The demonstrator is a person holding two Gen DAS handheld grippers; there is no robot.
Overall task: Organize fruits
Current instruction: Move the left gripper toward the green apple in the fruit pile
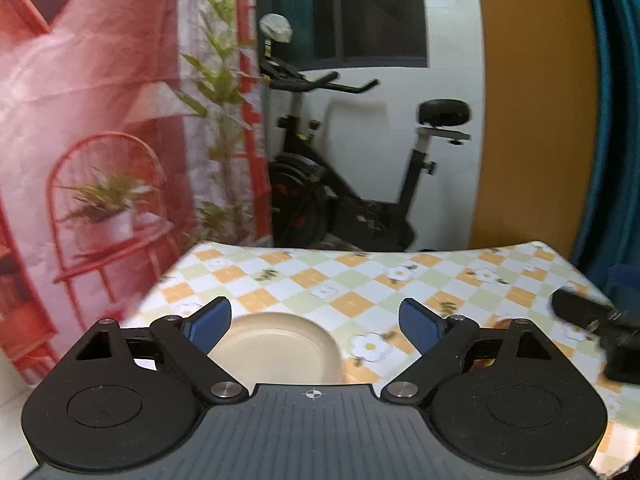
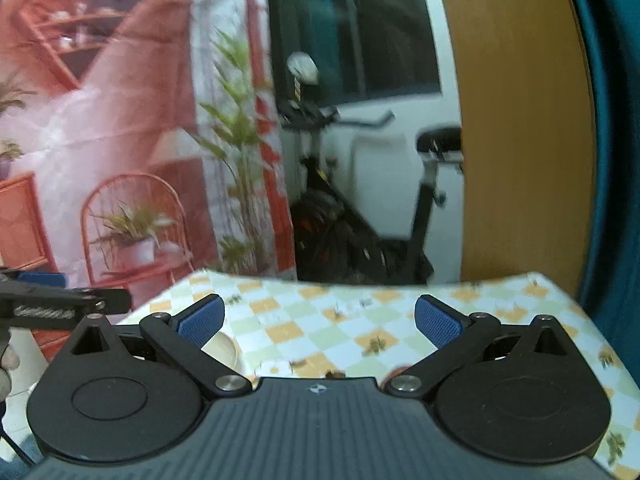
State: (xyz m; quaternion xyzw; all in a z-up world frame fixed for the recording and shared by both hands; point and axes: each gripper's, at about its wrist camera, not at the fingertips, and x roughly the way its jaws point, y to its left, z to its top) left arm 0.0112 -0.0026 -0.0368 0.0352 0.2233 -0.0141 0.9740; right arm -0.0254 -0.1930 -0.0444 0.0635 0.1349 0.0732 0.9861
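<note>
1. Backdrop (image 1: 92, 92), red, printed with a chair and potted plants: hangs left of the worktop (image 1: 360, 276), behind its far left corner.
2. Left hand-held gripper (image 1: 315, 322): released, blue pads wide apart, nothing between them. It hovers over the worktop's near left part.
3. Bowl (image 1: 280, 348), cream, round: sits on the worktop just ahead of the left hand-held gripper, under the gap between its fingers. Inside looks bare; near half hidden by the gripper body.
4. Exercise bike (image 1: 352, 184), black: stands beyond the worktop's far edge, against a white wall.
5. Right hand-held gripper (image 2: 319, 320): released, pads spread, nothing held. It is over the worktop's near right part; the left camera catches it blurred at the right edge.
6. Small reddish-orange patch (image 2: 394, 372) on the worktop, just under the right hand-held gripper's right finger: possibly fruit, cannot tell, mostly hidden.
7. Wooden panel (image 1: 532, 100): behind the worktop's far right corner.
</note>
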